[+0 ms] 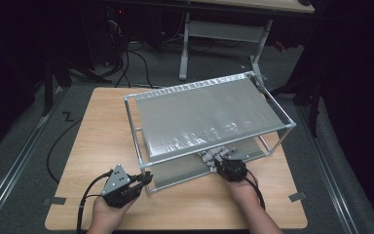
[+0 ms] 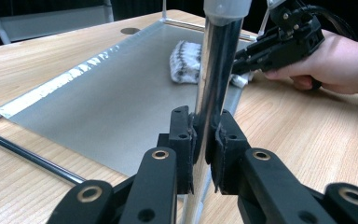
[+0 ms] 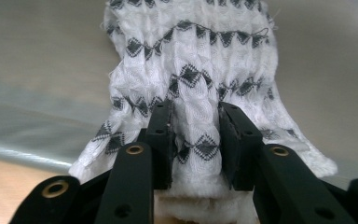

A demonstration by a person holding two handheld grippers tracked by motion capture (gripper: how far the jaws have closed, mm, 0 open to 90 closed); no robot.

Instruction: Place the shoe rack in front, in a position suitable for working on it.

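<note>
A two-shelf metal rack (image 1: pixel 209 114) stands on the wooden table (image 1: pixel 97 141). My left gripper (image 1: pixel 146 179) is at the rack's front-left corner, its jaws clamped on the chrome corner post (image 2: pixel 216 70); the left gripper view has the left gripper (image 2: pixel 204 123) squeezing that post low down. A white cloth with black diamond patterning (image 1: pixel 207 157) lies at the front edge of the lower shelf (image 2: pixel 112 102). My right gripper (image 1: pixel 221 163) reaches in under the top shelf. Here the right gripper (image 3: pixel 195 126) pinches a raised fold of the cloth (image 3: pixel 191 60) between its pads.
The top shelf overhangs the cloth closely. A thin rail (image 2: pixel 28 156) runs along the lower shelf's side. Beyond the table stand a desk frame (image 1: pixel 224 34) and floor cables (image 1: pixel 126 63). Bare wood lies in front of and left of the rack.
</note>
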